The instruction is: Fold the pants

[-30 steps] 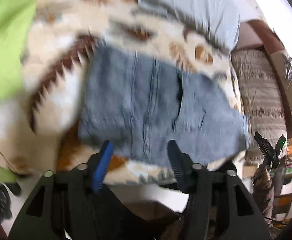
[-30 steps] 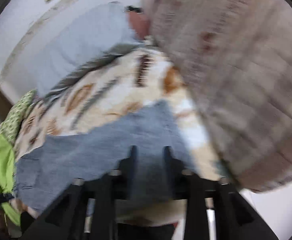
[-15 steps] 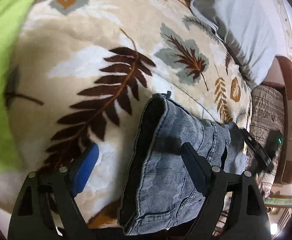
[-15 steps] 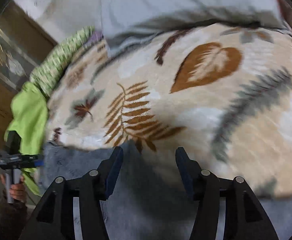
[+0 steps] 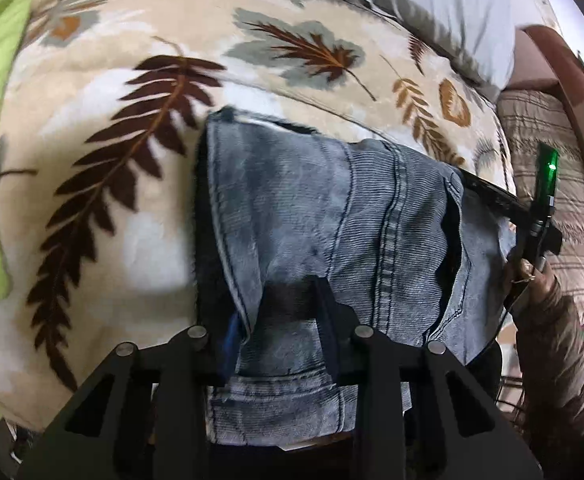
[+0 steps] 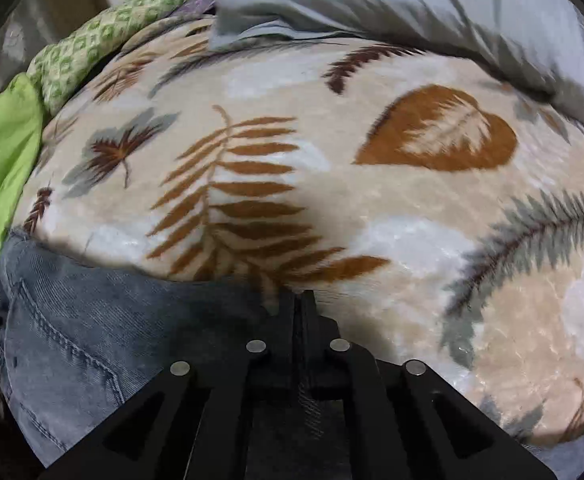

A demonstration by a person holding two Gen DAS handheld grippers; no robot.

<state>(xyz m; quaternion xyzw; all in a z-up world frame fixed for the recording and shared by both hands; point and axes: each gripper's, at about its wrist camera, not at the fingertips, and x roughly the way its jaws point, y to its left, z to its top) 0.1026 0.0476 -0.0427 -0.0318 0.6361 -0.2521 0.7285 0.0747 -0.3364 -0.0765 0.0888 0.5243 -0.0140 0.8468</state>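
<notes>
Now the left claw (image 5: 288,312) is closing on the pants (image 5: 331,216); the right claw (image 6: 300,300), clenched, pinches their edge.

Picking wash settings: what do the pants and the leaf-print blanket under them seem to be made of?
The pants look like faded grey-blue denim: ribbed twill weave, doubled stitched seams, matte. The blanket looks like plush fleece, probably synthetic: soft nap with a slight sheen over the printed leaves. Fibre content cannot be told by eye.
</notes>
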